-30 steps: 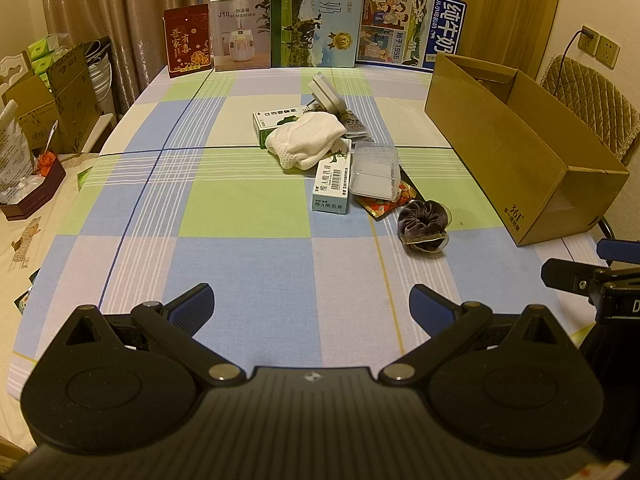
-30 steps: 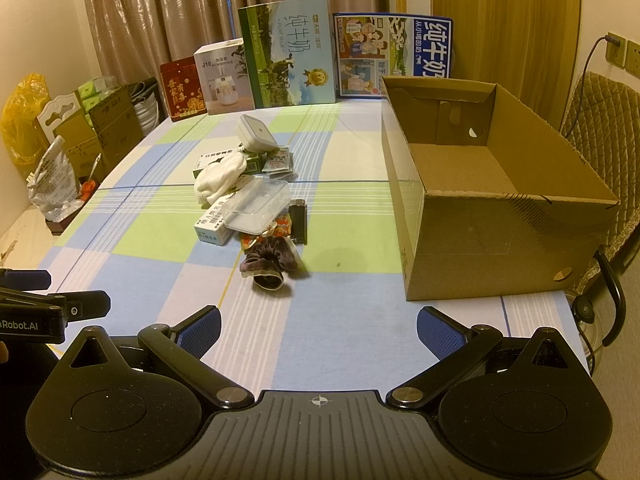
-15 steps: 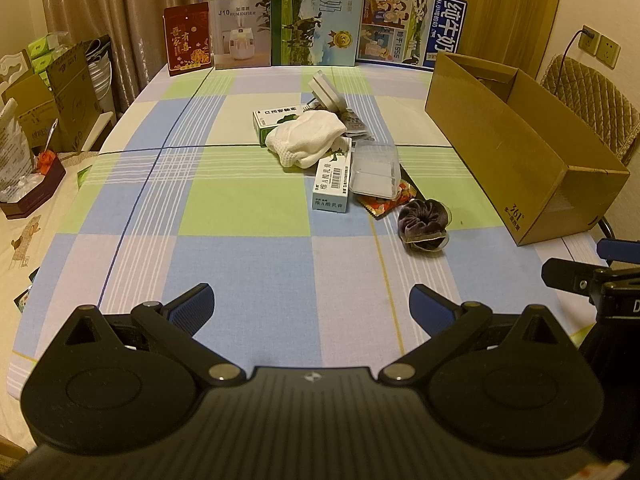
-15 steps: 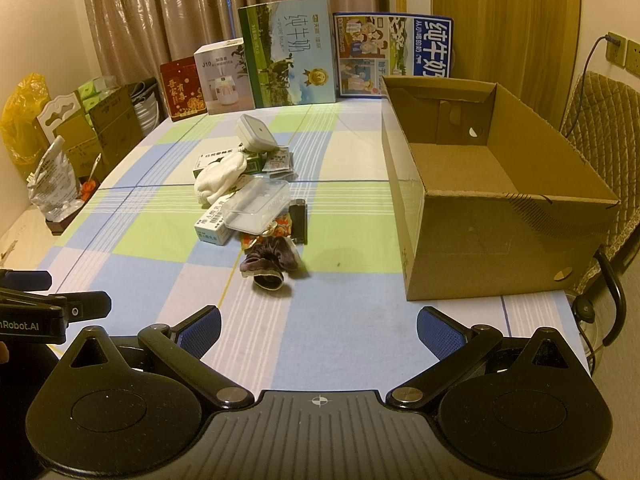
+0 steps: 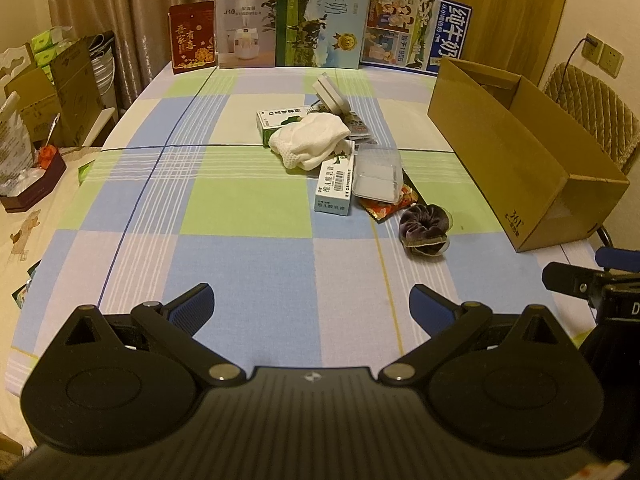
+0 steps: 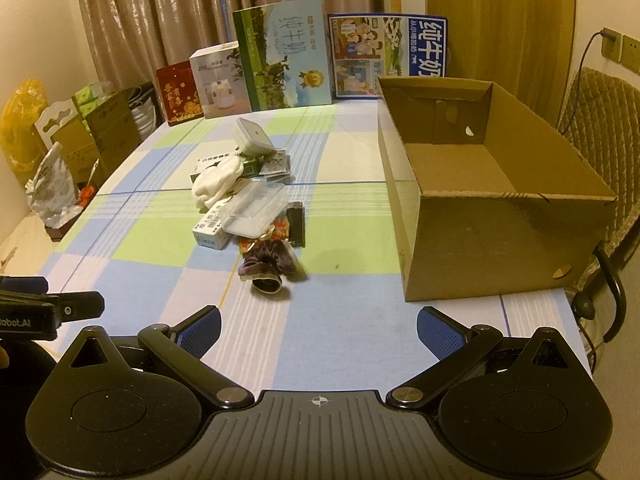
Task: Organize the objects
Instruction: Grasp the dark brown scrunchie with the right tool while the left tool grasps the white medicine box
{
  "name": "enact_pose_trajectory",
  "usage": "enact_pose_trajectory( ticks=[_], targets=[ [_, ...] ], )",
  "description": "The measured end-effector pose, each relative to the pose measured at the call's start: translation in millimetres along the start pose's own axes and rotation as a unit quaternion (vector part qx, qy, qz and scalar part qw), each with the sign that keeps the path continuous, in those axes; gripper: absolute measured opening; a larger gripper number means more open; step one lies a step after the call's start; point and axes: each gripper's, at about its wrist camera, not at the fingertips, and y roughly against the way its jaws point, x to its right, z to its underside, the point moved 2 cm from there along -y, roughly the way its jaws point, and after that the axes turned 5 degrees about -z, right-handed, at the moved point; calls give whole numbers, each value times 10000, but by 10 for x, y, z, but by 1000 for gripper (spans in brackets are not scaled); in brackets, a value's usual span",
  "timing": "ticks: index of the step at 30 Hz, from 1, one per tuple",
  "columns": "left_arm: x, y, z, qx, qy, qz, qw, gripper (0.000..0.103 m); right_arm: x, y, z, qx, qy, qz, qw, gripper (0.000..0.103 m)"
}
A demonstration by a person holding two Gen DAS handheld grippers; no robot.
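A pile of objects lies mid-table: a dark purple scrunchie [image 5: 425, 225] [image 6: 267, 265] nearest me, a clear plastic box [image 5: 377, 179] [image 6: 256, 210], a white-green carton [image 5: 335, 186] [image 6: 210, 227], a white cloth [image 5: 310, 146] [image 6: 218, 182], a second carton [image 5: 280, 118] and a white device [image 5: 331, 95] [image 6: 251, 140]. An open empty cardboard box [image 5: 520, 152] [image 6: 492, 184] stands at the right. My left gripper [image 5: 311, 304] is open and empty over the near table edge. My right gripper [image 6: 319, 326] is open and empty, to its right.
Tall printed cartons [image 5: 322, 16] [image 6: 284, 54] stand along the table's far edge. A padded chair [image 6: 596, 128] is right of the cardboard box. Boxes and bags [image 5: 48, 92] crowd the left side beyond the checked tablecloth [image 5: 224, 208].
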Motion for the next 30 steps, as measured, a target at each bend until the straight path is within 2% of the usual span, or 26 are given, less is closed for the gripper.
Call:
enact_pose_trajectory(
  ticks=[2,5,10,15,17,19,26,30],
  targets=[
    [-18,7,-21,-35,147,-85,9998,102,0,13,-6,34,-23,-8,10000,101],
    [-53,14,-82,-41,149,-28,9999,102,-23,-31,-69,58,-20,-134,9999,101],
    [-120,-13,-237,124,105,-61,9998,102,-101,-208,-99,40,81,-376,9993,101],
    [-181,-169,-451,243,59,127,9996,102,-145,-512,-169,-19,349,-588,9977,101],
    [-207,-266,-524,287,10,168,9994,102,-172,-665,-198,-71,617,-589,9963,98],
    [-229,-403,-580,270,-61,181,9995,102,-194,-817,-217,-131,878,-577,9944,87],
    [-254,-940,-669,165,-390,153,9990,102,-230,-1280,-259,-277,1615,-770,9835,80],
    [-267,-1163,-668,94,-494,191,9986,102,-267,-1543,-265,-535,2081,-753,9737,68]
  ],
)
